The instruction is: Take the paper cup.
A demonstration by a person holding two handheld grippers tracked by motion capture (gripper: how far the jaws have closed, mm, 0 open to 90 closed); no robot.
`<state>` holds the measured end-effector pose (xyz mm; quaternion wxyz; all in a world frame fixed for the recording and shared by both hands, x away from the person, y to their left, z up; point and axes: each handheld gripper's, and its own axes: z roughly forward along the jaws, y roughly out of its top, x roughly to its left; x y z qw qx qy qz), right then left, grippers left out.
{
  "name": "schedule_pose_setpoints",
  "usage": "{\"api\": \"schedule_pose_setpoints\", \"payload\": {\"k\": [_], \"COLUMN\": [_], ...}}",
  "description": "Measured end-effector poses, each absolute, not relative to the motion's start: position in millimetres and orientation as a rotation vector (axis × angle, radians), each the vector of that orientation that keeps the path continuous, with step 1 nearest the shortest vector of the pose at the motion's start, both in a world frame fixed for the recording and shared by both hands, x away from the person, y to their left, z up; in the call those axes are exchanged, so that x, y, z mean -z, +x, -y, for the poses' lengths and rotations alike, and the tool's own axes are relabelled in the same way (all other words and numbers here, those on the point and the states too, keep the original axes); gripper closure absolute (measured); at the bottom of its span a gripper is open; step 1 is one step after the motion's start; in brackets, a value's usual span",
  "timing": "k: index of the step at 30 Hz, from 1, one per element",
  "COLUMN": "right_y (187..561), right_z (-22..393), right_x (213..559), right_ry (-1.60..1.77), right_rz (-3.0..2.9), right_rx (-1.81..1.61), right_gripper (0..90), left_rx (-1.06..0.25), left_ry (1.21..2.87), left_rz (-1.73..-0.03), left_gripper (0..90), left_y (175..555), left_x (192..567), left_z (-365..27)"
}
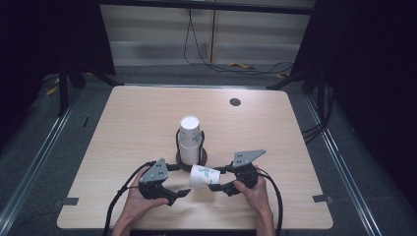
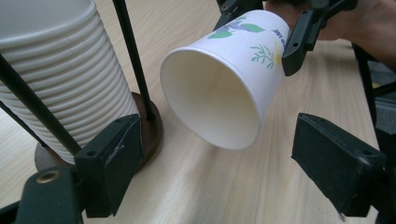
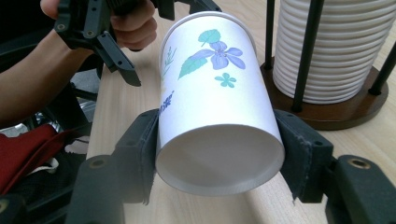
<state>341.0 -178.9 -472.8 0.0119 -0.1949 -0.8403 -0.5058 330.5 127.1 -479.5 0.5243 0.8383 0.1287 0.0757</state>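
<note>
Between right tool point(image 3: 219, 154) pads, paper cup point(image 3: 215, 93)

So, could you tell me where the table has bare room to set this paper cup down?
The far half of the table, beyond the cup stack in its wooden holder, is bare except a small dark grommet. The left and right edges are free too. It is crowded at the near middle, where the right gripper holds the paper cup beside the left gripper.
</note>
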Motion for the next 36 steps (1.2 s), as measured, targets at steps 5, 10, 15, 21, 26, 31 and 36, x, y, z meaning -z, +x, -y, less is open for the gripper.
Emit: {"api": "schedule_pose_setpoints", "payload": {"k": [5,10,15,21,26,31,36], "right_y": [340.5,339.4,338.5,338.6,338.3,338.3,337.0], "right_z": [178.5,180.9,182.9,184.1,183.1,182.1,181.5], "right_x": [474.3,477.2,479.4,481.3,481.3,480.5,479.7], "right_ry": [-0.593,-0.579,-0.558,-0.537,-0.522,-0.507,-0.481], "right_rz": [2.599,2.571,2.531,2.487,2.458,2.447,2.431], "right_rx": [1.614,1.662,1.714,1.776,1.816,1.851,1.876], "right_gripper": [36.5,36.5,36.5,36.5,36.4,36.2,36.2], "left_rx": [-0.171,-0.166,-0.155,-0.144,-0.137,-0.12,-0.115], "left_ry": [2.005,1.973,1.952,1.94,1.927,1.902,1.877], "left_rz": [-0.305,-0.335,-0.34,-0.326,-0.323,-0.295,-0.284], "left_gripper": [16.1,16.0,15.9,16.0,15.8,17.2,19.9], "left_y": [329.0,327.0,327.5,326.9,326.6,328.7,331.9], "left_x": [481.5,485.9,486.8,486.2,485.9,485.3,479.4], "left_z": [-127.0,-130.6,-132.2,-129.5,-128.1,-127.3,-126.0]}}
